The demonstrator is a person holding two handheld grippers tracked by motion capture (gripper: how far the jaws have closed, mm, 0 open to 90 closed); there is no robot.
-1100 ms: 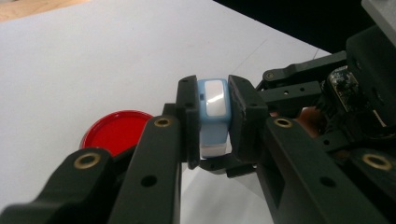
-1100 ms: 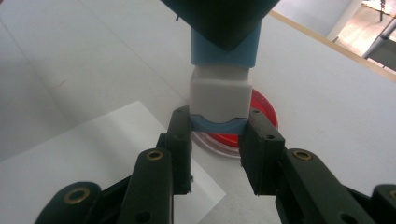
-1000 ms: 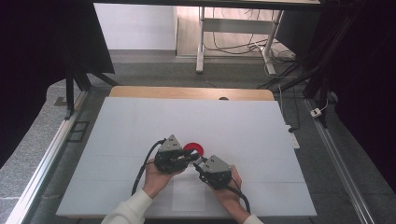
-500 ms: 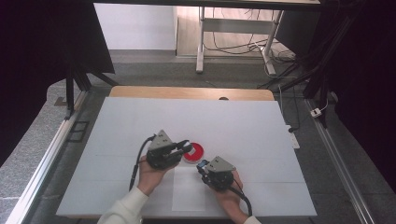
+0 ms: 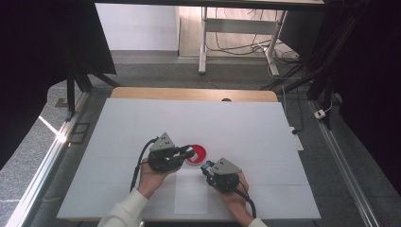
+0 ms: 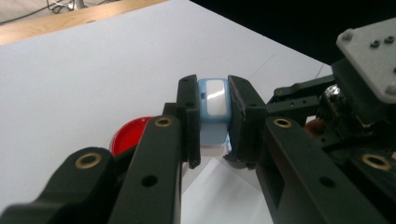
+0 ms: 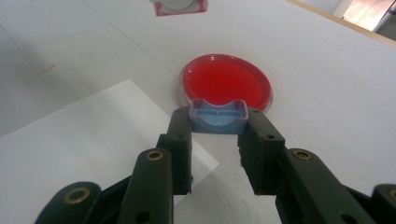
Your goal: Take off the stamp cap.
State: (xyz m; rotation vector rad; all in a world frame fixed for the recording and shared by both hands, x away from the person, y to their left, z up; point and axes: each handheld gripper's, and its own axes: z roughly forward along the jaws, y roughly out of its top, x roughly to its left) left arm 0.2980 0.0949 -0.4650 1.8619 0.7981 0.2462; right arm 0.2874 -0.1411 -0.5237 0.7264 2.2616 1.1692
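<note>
The right claw (image 5: 206, 166) has drawn back from the left claw (image 5: 189, 152), each clamping a blue piece (image 7: 218, 116).

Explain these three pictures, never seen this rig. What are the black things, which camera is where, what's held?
There is no robot here. A person holds a hand-held gripper in each hand, and each ends in two black tongs. The wide picture comes from a fixed camera above the white table; it shows the left tongs and the right tongs. The other two pictures come from cameras riding on each gripper, looking along its tongs.

A red disc and a white paper sheet lie on the table.

The left tongs are closed on a pale blue piece with a white face. The right tongs are closed on a pale blue tray-like piece, just short of the disc.
</note>
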